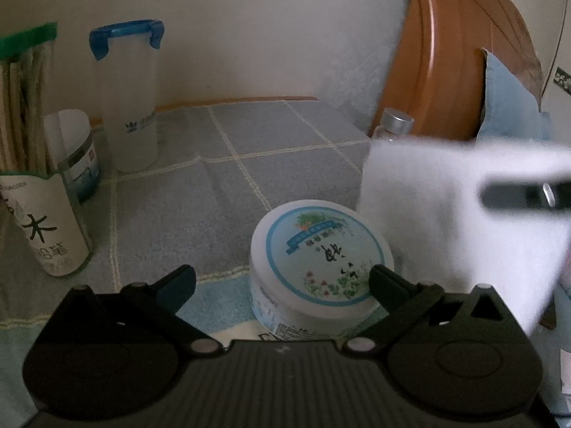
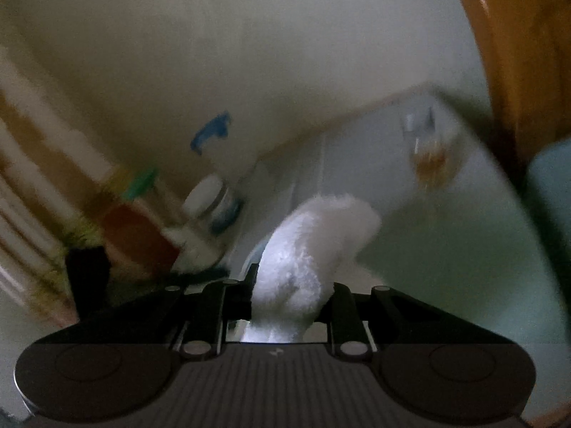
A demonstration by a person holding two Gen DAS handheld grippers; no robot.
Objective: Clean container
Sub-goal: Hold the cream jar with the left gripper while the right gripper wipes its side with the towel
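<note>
Here, a round white tub (image 1: 321, 260) with a printed lid is seen on the grey checked cloth (image 1: 221, 178), between the spread fingers of the left gripper (image 1: 282, 281); one finger lies near its rim, contact not certain. A white cloth (image 2: 303, 256) is clamped in the nearly closed right gripper (image 2: 291, 296) and hangs just right of the tub. The wiping step appears to be in hand. Next, the tub would need steadying and the white cloth brought down onto the lid.

Fluffy white cloth (image 2: 314, 246), matt plastic round container (image 1: 317, 260), woven checked tablecloth (image 1: 228, 178), glossy wooden headboard (image 1: 446, 53)
</note>
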